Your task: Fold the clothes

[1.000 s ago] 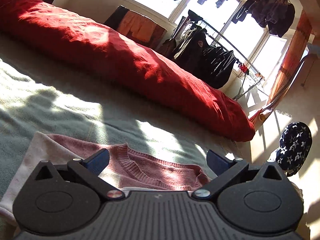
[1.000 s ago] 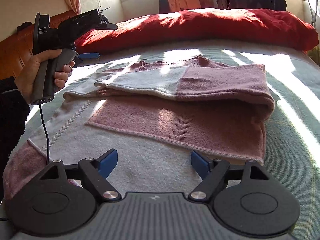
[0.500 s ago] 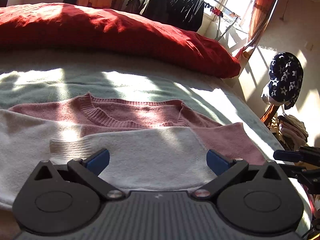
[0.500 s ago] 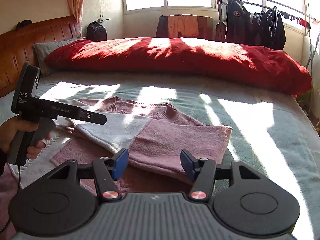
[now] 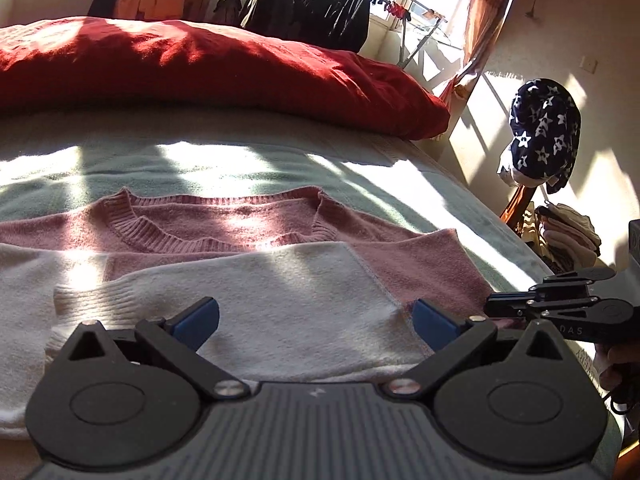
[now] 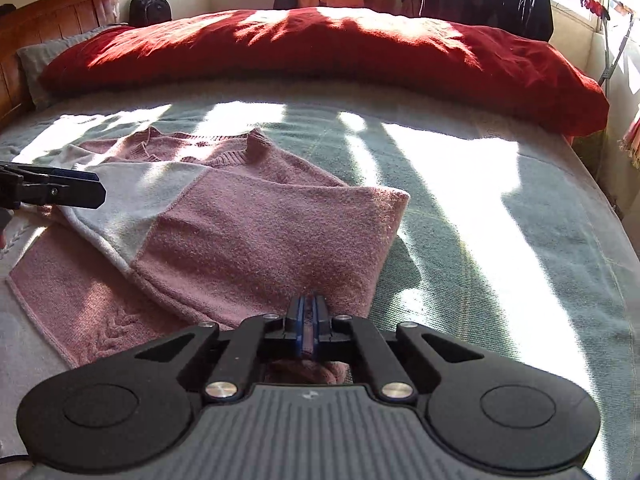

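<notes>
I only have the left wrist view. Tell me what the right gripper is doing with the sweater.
Observer: The right gripper is shut on the pink sweater, pinching its near edge between the blue pads.
Operator: Report what lies left of the sweater, past my frame.
Observer: A wooden headboard stands there, with a grey pillow against it and a black backpack beyond.
Operator: Describe the sweater below my gripper body.
Observer: A knitted leaf pattern runs along the pink lower layer, which lies flat on the bed.
</notes>
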Action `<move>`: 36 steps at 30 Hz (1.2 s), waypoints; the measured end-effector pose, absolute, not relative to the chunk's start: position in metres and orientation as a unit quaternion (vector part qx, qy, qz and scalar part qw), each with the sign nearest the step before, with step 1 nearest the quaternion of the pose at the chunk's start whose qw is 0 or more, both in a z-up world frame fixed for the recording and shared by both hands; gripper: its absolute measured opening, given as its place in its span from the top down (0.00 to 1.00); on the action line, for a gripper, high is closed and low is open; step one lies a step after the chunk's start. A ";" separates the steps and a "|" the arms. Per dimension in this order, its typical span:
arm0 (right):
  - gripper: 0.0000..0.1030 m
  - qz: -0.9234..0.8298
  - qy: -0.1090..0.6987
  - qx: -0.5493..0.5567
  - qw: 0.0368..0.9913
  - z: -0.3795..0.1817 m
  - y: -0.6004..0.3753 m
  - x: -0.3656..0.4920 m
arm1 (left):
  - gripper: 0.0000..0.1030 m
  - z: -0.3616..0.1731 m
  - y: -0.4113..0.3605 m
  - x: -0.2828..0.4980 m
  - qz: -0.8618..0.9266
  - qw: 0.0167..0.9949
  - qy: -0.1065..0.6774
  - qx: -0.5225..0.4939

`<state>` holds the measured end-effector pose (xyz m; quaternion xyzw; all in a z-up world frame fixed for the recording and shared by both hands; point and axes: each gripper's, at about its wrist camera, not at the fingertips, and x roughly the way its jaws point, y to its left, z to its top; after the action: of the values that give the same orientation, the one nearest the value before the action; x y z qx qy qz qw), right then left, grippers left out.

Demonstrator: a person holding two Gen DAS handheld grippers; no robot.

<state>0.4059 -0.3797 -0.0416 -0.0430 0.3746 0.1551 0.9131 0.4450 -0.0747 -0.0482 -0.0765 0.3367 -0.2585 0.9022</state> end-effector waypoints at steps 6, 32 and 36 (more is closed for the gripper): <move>0.94 0.143 0.352 -0.056 0.923 -0.027 -0.376 0.438 | 0.01 -0.051 -0.064 0.450 -0.240 0.906 0.341 -0.071; 0.75 0.203 0.369 -0.019 0.907 -0.021 -0.340 0.463 | 0.01 -0.034 0.007 0.450 -0.214 0.910 0.348 -0.067; 0.71 0.209 0.397 -0.038 0.893 -0.045 -0.313 0.460 | 0.01 -0.062 0.006 0.447 -0.196 0.894 0.399 -0.059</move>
<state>0.4601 -0.3131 -0.0446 -0.0378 0.3972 0.2089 0.8928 0.4474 0.0065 -0.0623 -0.0588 0.3991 -0.1965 0.8937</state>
